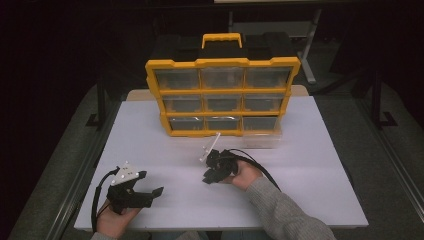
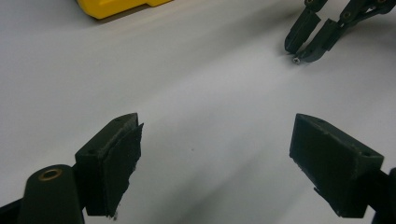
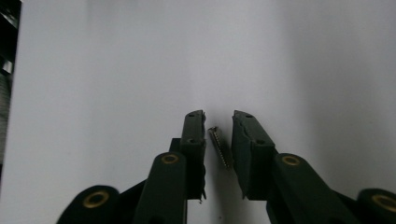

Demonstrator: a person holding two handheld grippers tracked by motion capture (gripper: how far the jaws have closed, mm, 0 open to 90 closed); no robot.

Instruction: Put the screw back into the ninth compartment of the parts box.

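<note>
- Screw: small threaded piece, lying tilted on the white table in the lower centre of the right gripper view, in the gap between the jaws. Whether either jaw touches it cannot be told. In the left gripper view its bright head sits at the upper right, at the tips of the far tongs.
- Left gripper: lower left of the high view, held in a hand. Jaws spread wide, nothing between them, bare table beneath.
- Right gripper: lower centre of the high view, tipped down to the table. Jaws nearly closed, a narrow gap remaining, with the screw in that gap but apparently not yet clamped.
- Risk: the screw lies askew to the jaws; closing on it this way would likely roll or flick it out, or pinch only one end so it drops on lifting.
- Drawer cabinet: yellow frame, nine clear drawers, upper centre of the high view, well behind both grippers.
- Clear plastic piece: on the table between the cabinet and the right gripper; kind unclear.
- Obstructions: none between the grippers.
</note>
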